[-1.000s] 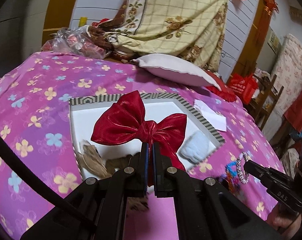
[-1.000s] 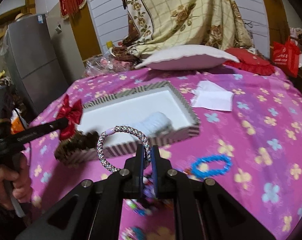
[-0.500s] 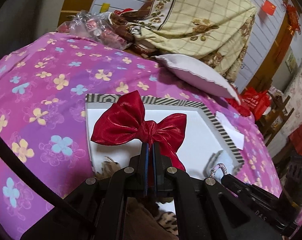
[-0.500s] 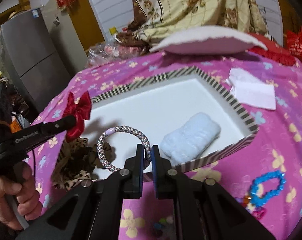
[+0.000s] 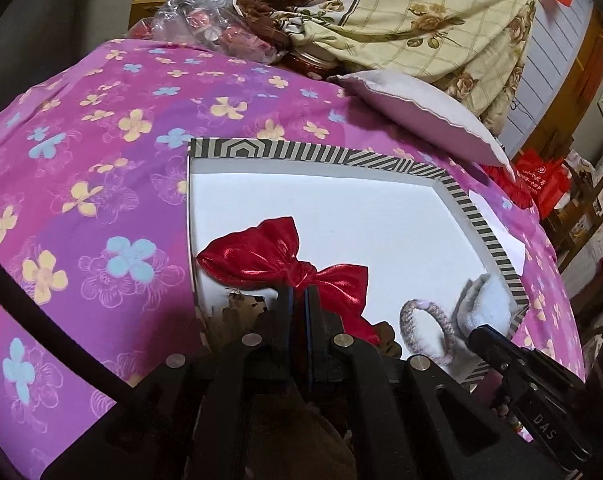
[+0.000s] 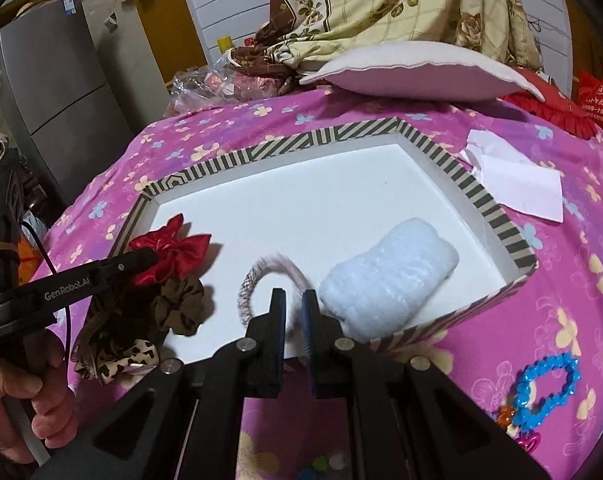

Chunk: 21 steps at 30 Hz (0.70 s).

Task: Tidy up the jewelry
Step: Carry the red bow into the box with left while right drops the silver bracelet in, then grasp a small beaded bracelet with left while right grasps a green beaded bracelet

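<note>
A striped-rim box (image 6: 501,224) with a white floor lies on the pink flowered bedspread; it also shows in the left wrist view (image 5: 481,220). My left gripper (image 5: 297,294) is shut on a red satin bow (image 5: 269,256), held low over the box's near left corner; the bow also shows in the right wrist view (image 6: 169,250). My right gripper (image 6: 293,300) has its jaws slightly apart. A beaded pink-grey bracelet (image 6: 257,280) lies blurred just ahead of its tips, inside the box; I cannot tell if it touches the fingers. It also shows in the left wrist view (image 5: 425,320).
In the box lie a fluffy light-blue piece (image 6: 385,280) and brown and leopard scrunchies (image 6: 181,308). A blue bead bracelet (image 6: 545,388) and small charms lie on the bedspread at the right. White paper (image 6: 517,184) and a pillow (image 6: 413,72) lie beyond the box.
Both grippers moved down into the box. The left lowered the red bow toward the floor. The right jaws opened a little and the bracelet slipped forward out of their grip.
</note>
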Each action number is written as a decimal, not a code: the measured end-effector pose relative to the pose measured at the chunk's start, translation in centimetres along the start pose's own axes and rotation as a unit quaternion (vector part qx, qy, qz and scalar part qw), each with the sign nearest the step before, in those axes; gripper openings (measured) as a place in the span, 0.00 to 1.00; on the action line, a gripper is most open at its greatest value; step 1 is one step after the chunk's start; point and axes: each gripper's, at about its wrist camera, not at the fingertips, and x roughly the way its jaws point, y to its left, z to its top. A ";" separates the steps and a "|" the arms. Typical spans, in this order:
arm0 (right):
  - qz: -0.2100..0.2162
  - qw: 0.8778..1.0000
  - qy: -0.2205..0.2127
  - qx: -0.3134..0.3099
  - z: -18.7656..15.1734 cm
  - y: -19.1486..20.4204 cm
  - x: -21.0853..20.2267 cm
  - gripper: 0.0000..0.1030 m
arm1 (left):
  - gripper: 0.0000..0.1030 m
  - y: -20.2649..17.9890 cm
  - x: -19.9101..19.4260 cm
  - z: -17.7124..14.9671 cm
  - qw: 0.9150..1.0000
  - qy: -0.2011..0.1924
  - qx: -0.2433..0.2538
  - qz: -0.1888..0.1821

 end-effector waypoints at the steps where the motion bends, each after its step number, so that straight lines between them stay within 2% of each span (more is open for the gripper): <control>1: 0.000 1.000 0.000 -0.001 0.0 0.0 0.0 0.08 | 0.00 0.0 0.0 0.0 1.000 0.000 0.000 0.001; 6: -0.006 1.000 -0.010 -0.014 0.3 0.5 -0.9 0.09 | 0.02 0.1 -0.4 0.2 1.000 -0.002 -0.010 -0.004; 8: -0.005 1.000 -0.020 -0.012 0.5 0.2 -1.9 0.11 | 0.06 0.1 -0.8 0.3 1.000 -0.005 -0.015 -0.006; 12: -0.015 0.999 -0.045 -0.005 0.6 -1.9 -5.2 0.21 | 0.11 -0.2 -2.1 0.4 0.999 -0.022 -0.016 -0.018; 14: -0.040 0.998 -0.052 0.007 0.2 -4.4 -7.5 0.28 | 0.11 -0.7 -2.7 0.2 0.999 -0.028 -0.010 -0.026; 18: -0.086 0.995 -0.023 0.036 -1.9 -9.5 -10.5 0.31 | 0.11 -3.1 -4.3 -0.9 0.997 -0.034 0.029 -0.064; 21: -0.116 0.992 0.007 0.055 -4.0 -11.7 -12.0 0.31 | 0.11 -6.6 -5.5 -3.2 0.989 -0.022 0.097 -0.114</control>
